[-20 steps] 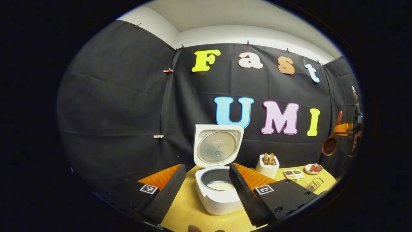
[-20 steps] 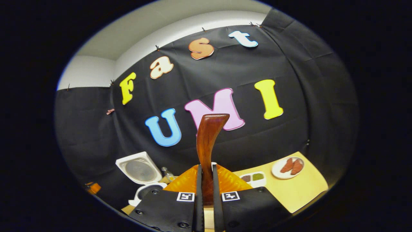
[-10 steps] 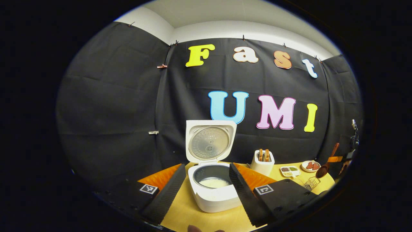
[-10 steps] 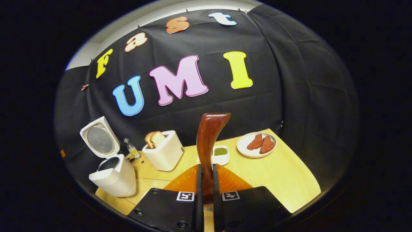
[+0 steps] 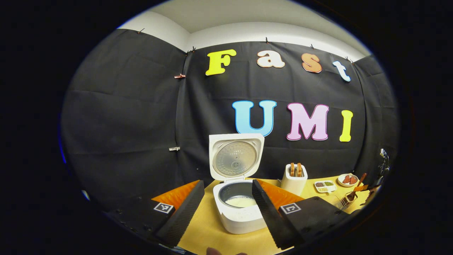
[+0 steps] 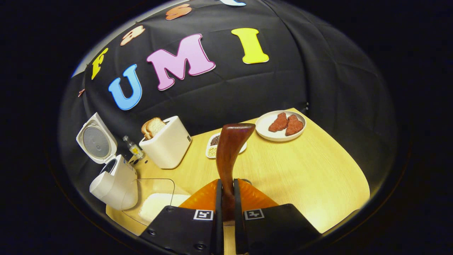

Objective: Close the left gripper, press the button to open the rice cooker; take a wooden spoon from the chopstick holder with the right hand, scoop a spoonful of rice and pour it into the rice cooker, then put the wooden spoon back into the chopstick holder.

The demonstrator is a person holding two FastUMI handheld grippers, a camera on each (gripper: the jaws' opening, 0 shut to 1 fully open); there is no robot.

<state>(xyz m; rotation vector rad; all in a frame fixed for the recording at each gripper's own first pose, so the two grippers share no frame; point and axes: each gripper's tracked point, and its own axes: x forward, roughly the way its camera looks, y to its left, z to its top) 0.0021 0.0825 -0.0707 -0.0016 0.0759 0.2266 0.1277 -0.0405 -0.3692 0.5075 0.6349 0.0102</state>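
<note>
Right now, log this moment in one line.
left gripper open | rice cooker lid up | right gripper shut on wooden spoon | over wire holder

**Hidden, cropped and too small to tell**

In the right gripper view, the wooden spoon point(image 6: 229, 156) runs down between the right gripper point(image 6: 226, 212) fingers, so its lower end is hidden behind them. The clear container of rice point(image 6: 155, 202) is partly covered by the near gripper body and cut by the picture's edge. The rice cooker point(image 6: 113, 184) pot interior cannot be seen from this side.

In the left gripper view, the left gripper point(image 5: 226, 209) fingers cover both sides of the cooker's body. At the far right edge the other gripper point(image 5: 368, 187) and the wire chopstick holder point(image 5: 346, 200) are too small to tell whether the spoon touches the holder. Contents of the 2 dishes there are unclear.
</note>
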